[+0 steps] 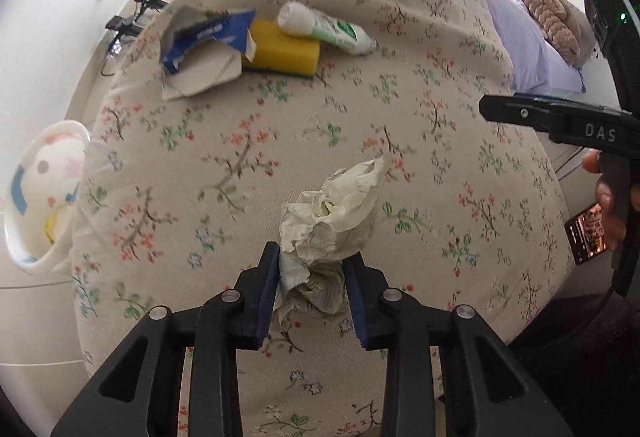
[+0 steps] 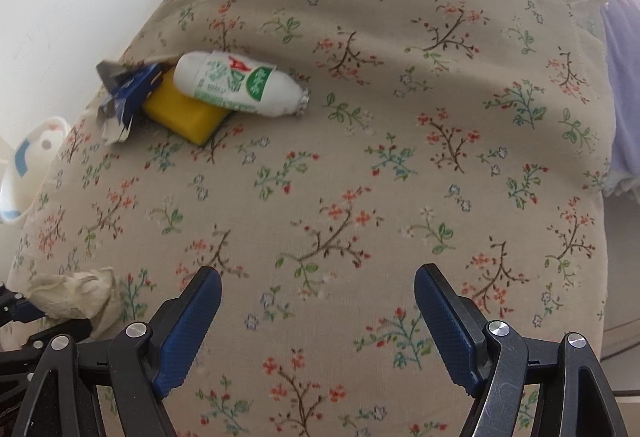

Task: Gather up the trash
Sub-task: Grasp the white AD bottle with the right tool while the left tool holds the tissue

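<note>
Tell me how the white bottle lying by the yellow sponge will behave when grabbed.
The white bottle lies on its side, so it may roll on the floral cloth. It leans on the yellow sponge, which probably blocks rolling that way. Likely light plastic.

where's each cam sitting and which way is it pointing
Left wrist: on the left gripper, angled down along its jaws, which close on the crumpled tissue on the floral cloth; the right gripper and a hand show at the right edge.
Right wrist: on the right gripper, angled down over bare cloth, jaws open and empty.
Shared: tissue, white bottle, yellow sponge, torn blue packet, white bin.
</note>
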Motion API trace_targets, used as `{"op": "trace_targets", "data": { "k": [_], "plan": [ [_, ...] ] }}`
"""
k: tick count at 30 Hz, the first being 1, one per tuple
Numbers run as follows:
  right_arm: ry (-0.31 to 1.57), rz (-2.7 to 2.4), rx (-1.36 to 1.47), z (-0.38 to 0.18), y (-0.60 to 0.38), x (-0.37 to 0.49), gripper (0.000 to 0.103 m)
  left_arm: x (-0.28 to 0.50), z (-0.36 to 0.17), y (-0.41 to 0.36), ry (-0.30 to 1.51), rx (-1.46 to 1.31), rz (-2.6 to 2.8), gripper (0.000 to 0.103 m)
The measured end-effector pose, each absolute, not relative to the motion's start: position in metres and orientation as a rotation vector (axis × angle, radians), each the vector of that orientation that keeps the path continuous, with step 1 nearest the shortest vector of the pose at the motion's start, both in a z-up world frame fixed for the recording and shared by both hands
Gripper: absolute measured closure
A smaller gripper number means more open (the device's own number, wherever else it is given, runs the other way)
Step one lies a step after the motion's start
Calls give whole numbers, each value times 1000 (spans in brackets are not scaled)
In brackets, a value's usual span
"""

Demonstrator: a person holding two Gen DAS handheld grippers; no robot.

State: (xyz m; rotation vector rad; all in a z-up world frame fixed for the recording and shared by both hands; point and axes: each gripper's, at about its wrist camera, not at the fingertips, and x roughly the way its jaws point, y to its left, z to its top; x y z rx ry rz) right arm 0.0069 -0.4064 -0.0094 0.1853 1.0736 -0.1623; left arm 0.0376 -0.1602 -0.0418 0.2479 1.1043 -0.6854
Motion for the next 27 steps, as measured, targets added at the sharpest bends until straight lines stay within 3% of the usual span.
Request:
{"op": "trace_targets", "data": {
  "k": [14,27],
  "plan": [
    [1013,-188,194,-7,-393,85,20,109,6,-126,1039,117,-554,70],
    [1031,-135,53,-41,-343,161,20,155,12,-111,1044,29,-491,70]
  ]
}}
